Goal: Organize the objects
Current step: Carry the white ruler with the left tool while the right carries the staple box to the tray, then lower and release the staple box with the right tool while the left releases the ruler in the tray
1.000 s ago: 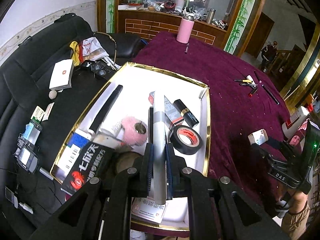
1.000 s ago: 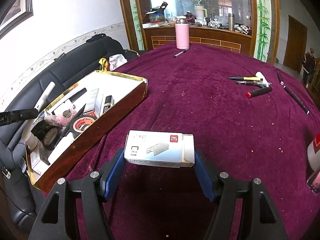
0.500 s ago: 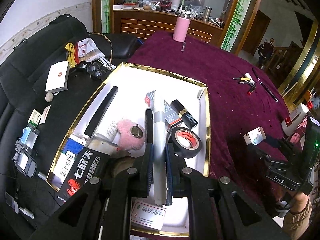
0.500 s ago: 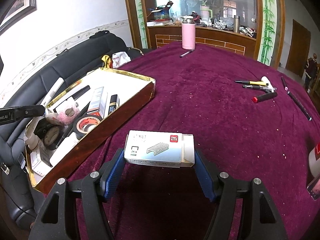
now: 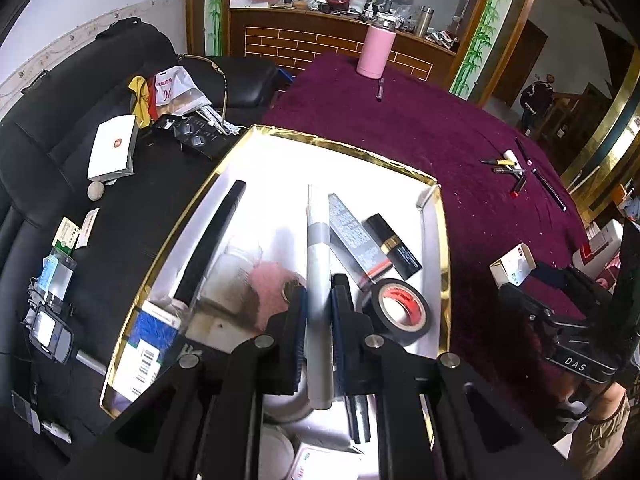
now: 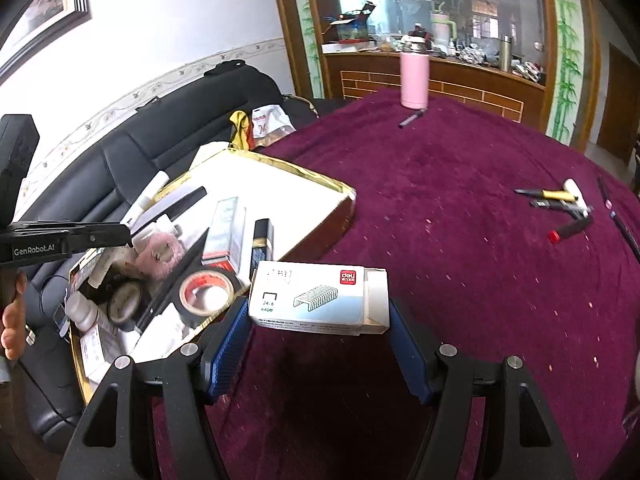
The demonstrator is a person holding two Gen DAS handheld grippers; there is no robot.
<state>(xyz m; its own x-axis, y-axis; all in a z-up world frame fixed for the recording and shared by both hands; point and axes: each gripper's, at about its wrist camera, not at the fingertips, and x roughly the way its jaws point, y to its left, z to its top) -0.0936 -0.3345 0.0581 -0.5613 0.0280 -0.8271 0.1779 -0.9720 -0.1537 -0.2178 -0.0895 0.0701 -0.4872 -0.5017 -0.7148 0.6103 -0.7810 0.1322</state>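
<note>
My left gripper (image 5: 319, 292) is shut on a long white and silver tube (image 5: 316, 240), held over a gold-rimmed white tray (image 5: 340, 146). In the tray lie a black tape roll (image 5: 400, 312), a black lipstick (image 5: 394, 246), a printed box (image 5: 354, 236), a long black stick (image 5: 212, 240) and a pink fluffy thing (image 5: 272, 288). My right gripper (image 6: 318, 312) is shut on a white staple box (image 6: 320, 298), held above the purple cloth just right of the tray (image 6: 304, 172). In the right wrist view the left gripper (image 6: 120, 236) and its tube (image 6: 148, 200) show at the left.
The purple table (image 6: 440, 220) carries a pink bottle (image 6: 415, 76) with a pen (image 6: 412, 120) beside it, and several pens and a red-capped marker (image 6: 570, 232) at the right. A black sofa (image 5: 80, 120) left of the tray holds a white box (image 5: 114, 152) and small clutter.
The right gripper has carried the staple box closer to the tray, which now looks larger. The left gripper has shifted a little over the tray, still with the tube.
</note>
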